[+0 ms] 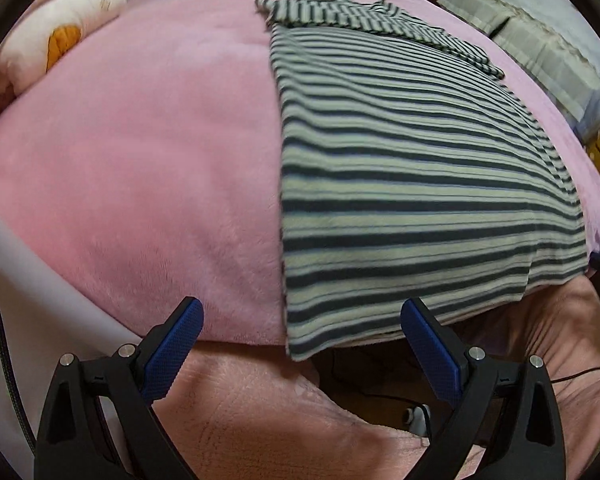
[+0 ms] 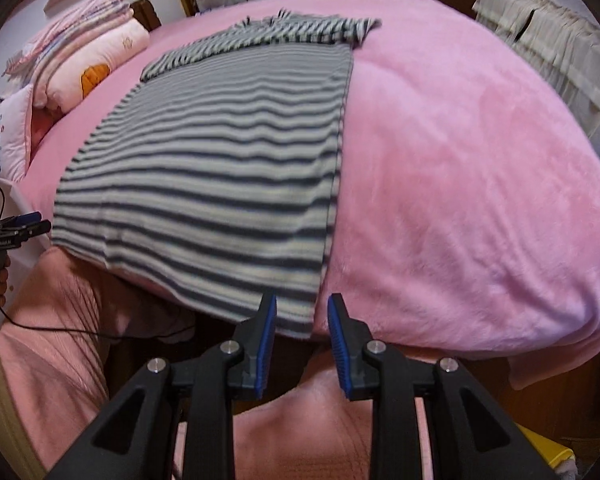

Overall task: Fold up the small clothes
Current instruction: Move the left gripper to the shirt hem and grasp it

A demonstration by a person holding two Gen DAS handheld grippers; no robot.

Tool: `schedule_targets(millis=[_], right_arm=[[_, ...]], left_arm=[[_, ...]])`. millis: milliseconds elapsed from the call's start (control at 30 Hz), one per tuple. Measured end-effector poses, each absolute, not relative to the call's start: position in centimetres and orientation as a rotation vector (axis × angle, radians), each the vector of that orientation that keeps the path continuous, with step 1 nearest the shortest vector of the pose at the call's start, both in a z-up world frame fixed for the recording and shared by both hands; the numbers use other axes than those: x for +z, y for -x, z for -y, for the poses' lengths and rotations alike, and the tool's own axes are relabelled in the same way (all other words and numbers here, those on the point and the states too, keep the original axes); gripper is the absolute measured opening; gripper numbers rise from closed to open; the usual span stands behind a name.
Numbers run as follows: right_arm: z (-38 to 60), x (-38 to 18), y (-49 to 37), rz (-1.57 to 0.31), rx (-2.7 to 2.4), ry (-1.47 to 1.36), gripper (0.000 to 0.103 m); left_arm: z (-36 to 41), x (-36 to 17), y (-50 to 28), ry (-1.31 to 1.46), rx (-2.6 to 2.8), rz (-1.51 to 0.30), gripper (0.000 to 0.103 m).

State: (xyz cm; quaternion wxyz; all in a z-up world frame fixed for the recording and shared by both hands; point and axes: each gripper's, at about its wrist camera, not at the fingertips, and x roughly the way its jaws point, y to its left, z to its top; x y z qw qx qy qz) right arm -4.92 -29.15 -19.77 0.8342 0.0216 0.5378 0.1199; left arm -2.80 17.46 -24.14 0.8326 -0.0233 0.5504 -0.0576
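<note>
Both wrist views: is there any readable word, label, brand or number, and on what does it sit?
None can be read.
The left gripper, seen at the left edge of the right wrist view, carries a small white marking on its black body: too small and blurred to read.
The striped garment, pink blanket and printed pillow show patterns only, no text.
</note>
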Motion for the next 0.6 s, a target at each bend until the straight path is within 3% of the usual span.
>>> schedule_targets(millis=[200, 333, 600], right_arm=[[29.8, -21.4, 3.9, -1.179, 0.282, -0.128, 0.026], [30.1, -22.2, 3.4, -1.197, 0.3, -0.156, 0.026], [31.0, -23.0, 3.3, -1.201, 0.336, -0.239, 0.026]], left_arm=[[-19.2, -26.2, 2.6, 0.169, -0.161, -1.208, 0.091], [-19.6, -27.2, 2.8, 0.203, -0.218, -1.217, 0.072], [-18.1, -27.9, 1.9, 0.201, -0.328, -1.229, 0.057]])
